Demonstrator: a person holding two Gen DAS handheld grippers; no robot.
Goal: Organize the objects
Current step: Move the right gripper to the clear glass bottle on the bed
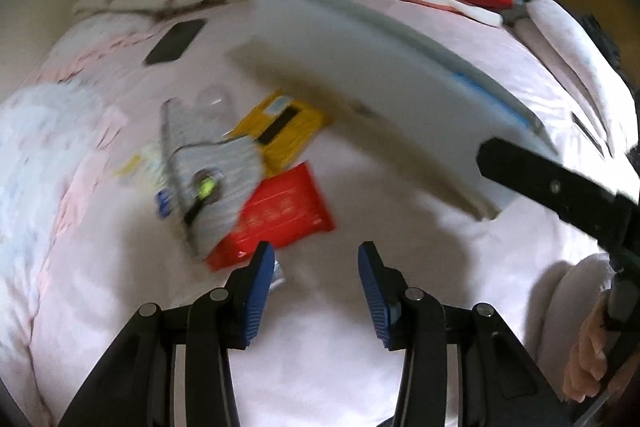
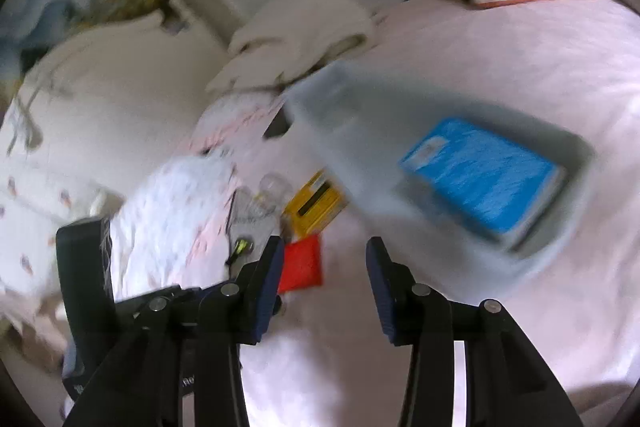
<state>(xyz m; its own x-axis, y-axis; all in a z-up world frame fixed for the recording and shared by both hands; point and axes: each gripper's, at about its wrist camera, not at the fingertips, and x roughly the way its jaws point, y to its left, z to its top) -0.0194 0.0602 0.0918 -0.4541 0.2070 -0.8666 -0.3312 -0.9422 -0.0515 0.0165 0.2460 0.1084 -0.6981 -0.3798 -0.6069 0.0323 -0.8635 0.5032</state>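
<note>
Sprawling pink bedsheet (image 1: 420,251), perhaps a grey tray (image 1: 360,67), left fingers (image 1: 258,295) released, right fingers (image 2: 266,295) released

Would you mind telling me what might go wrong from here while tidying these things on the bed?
The grey cloth lies over the red packet and the yellow packet, so a grab at one may drag the others. The white bin holding the blue book sits on soft bedding and might tip if the right hand-held gripper nudges it.

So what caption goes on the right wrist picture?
Empty hand-held gripper above a pink bed, near a grey bin holding a blue book.
</note>
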